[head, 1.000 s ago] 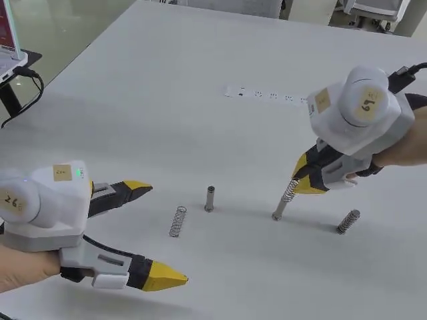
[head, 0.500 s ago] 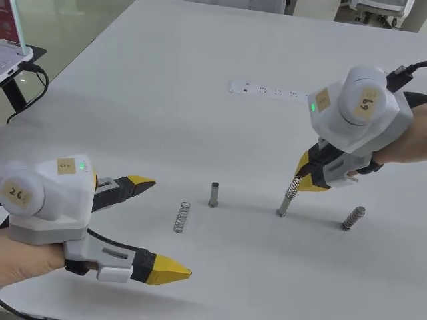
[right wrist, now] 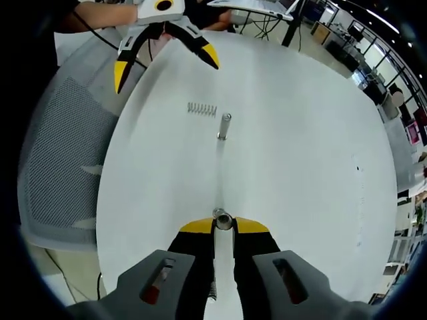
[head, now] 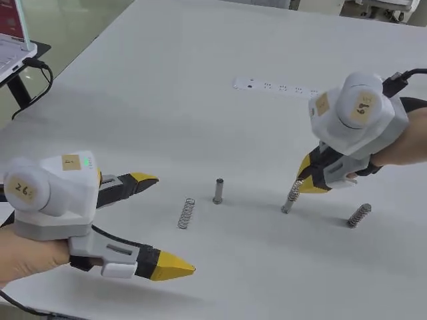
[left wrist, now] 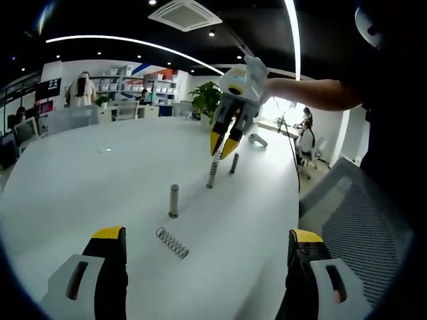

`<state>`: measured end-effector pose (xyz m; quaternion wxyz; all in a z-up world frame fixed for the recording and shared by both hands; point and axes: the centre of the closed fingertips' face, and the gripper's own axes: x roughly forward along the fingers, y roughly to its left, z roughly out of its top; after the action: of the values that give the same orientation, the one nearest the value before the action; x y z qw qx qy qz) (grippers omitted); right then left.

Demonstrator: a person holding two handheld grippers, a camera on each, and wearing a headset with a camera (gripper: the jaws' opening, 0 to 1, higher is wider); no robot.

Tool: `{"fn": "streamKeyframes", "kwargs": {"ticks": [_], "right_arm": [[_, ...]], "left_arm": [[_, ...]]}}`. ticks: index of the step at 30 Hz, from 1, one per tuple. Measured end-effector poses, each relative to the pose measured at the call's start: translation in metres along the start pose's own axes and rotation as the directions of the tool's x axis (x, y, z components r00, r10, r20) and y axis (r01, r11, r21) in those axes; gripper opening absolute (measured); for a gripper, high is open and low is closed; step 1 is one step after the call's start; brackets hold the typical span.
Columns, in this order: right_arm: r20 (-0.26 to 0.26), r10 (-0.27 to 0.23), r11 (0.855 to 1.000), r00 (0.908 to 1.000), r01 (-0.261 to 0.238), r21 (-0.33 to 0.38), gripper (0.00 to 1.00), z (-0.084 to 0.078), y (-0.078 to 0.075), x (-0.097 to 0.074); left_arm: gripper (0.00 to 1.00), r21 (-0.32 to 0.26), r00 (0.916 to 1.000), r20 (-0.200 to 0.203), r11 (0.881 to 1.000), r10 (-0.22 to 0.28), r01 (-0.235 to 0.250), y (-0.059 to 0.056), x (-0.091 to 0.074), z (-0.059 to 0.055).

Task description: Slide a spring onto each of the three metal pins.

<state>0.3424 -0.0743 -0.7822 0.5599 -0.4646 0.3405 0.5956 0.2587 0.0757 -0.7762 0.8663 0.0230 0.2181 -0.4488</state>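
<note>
Two pins stand out on the worktop (head: 133, 100): a bare pin (head: 218, 191) upright at centre and a tilted pin (head: 287, 205) to its right. Your right gripper (head: 308, 185) has its fingers closed on the tilted pin's top, with a fitted spring (head: 294, 190) just under the tips. A loose spring (head: 186, 213) lies flat just left of the bare pin, not touching it. A third spring (head: 359, 215) rests further right; whether a pin sits inside it cannot be told. Your left gripper (head: 160, 225) hovers at the near left, fingers wide apart and holding nothing, facing the loose spring. A power strip (head: 283, 88) lies well behind the pins. Off the far left edge, a laptop (head: 13, 50) trails a cable (head: 37, 70). Your left sticker (head: 22, 192) reads 26; your right sticker (head: 363, 107) is handwritten and not legible.
</note>
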Motion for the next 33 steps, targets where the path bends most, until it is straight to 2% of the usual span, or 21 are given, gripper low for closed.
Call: {"fn": "streamKeyframes", "kwargs": {"ticks": [11,24,33], "right_arm": [[-0.002,0.013,1.000,0.9999,-0.013,0.019,0.07,-0.005,0.000,0.013],[-0.022,0.023,1.000,0.9995,-0.023,-0.003,0.08,-0.009,0.001,0.027],[-0.004,0.030,1.000,0.9995,-0.030,0.007,0.08,-0.008,0.000,0.028]], "left_arm": [[0.98,-0.005,1.0000,-0.001,1.000,-0.007,0.007,-0.001,0.001,-0.001],[0.97,-0.008,1.0000,-0.003,1.000,-0.004,0.004,-0.001,0.000,-0.002],[0.97,-0.008,0.9999,-0.006,1.000,-0.010,0.010,-0.003,0.001,-0.002]]}}
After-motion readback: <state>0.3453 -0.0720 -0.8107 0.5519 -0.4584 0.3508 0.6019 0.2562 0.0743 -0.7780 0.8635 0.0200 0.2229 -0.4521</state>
